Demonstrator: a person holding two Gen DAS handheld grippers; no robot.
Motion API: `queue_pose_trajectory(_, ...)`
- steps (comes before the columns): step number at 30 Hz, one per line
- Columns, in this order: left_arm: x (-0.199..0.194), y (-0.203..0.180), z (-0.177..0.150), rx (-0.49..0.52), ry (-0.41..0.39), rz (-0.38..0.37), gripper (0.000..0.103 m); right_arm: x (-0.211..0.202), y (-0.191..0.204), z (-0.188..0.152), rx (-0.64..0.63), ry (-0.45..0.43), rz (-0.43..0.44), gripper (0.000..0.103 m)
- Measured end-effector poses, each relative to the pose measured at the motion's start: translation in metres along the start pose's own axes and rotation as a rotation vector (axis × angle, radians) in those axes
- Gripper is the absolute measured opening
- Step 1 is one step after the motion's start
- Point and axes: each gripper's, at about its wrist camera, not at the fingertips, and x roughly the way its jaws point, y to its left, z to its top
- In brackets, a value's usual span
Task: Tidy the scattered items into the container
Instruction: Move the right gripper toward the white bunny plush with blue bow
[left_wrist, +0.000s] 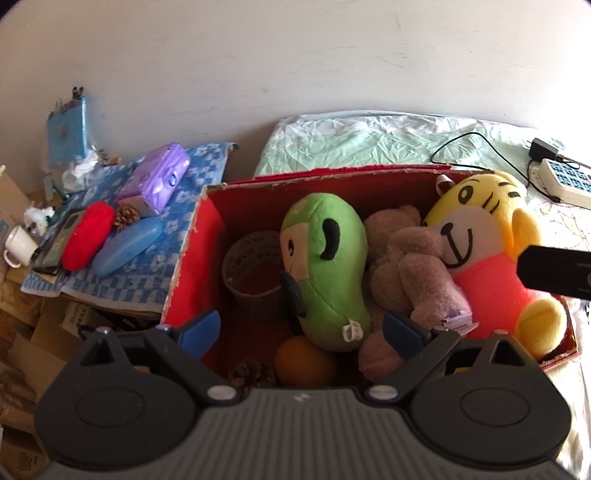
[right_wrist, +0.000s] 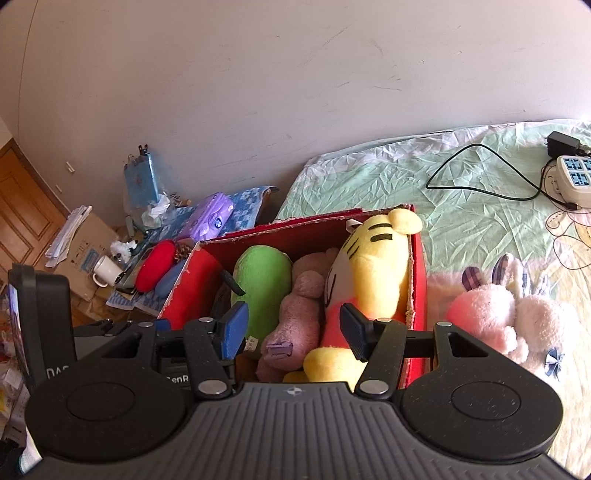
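Note:
A red cardboard box (left_wrist: 192, 254) (right_wrist: 419, 280) sits on the bed. It holds a green plush (left_wrist: 325, 269) (right_wrist: 262, 280), a mauve plush bear (left_wrist: 410, 273) (right_wrist: 299, 310), a yellow tiger plush in a pink shirt (left_wrist: 487, 240) (right_wrist: 373, 273), a woven cup (left_wrist: 251, 273), an orange ball (left_wrist: 304, 362) and a pine cone (left_wrist: 251, 373). My left gripper (left_wrist: 301, 332) is open and empty above the box's near side. My right gripper (right_wrist: 291, 332) is open and empty above the tiger and bear. A pink and white plush rabbit (right_wrist: 506, 314) lies on the bed right of the box.
A side table with a blue checked cloth (left_wrist: 147, 266) left of the box holds a red case (left_wrist: 86, 236), a blue case (left_wrist: 127, 245), a purple tissue pack (left_wrist: 159, 181) and a white mug (left_wrist: 20, 245). A power strip (right_wrist: 572, 177) and black cable (right_wrist: 480, 170) lie on the bed behind.

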Motion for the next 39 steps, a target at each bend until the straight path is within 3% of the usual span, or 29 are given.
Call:
queue_pose_trajectory(7, -0.011, -0.018, 0.003, -0.006, -0.007, 0.072, 0.098, -0.013, -0.02, 0.001, -0.008, 0.0, 0.027, 0.058)
queue_pose_trajectory(18, -0.029, -0.046, -0.002, -0.036, -0.006, 0.126, 0.098, -0.037, -0.062, -0.007, -0.007, 0.03, 0.031, 0.058)
queue_pose_trajectory(26, -0.045, -0.079, -0.006, -0.029, -0.036, 0.123, 0.098, -0.056, -0.095, -0.011, -0.004, 0.038, 0.017, 0.058)
queue_pose_trajectory(39, -0.056, -0.103, 0.011, 0.017, -0.107, 0.221, 0.099, -0.069, -0.129, -0.013, 0.073, 0.03, -0.03, 0.058)
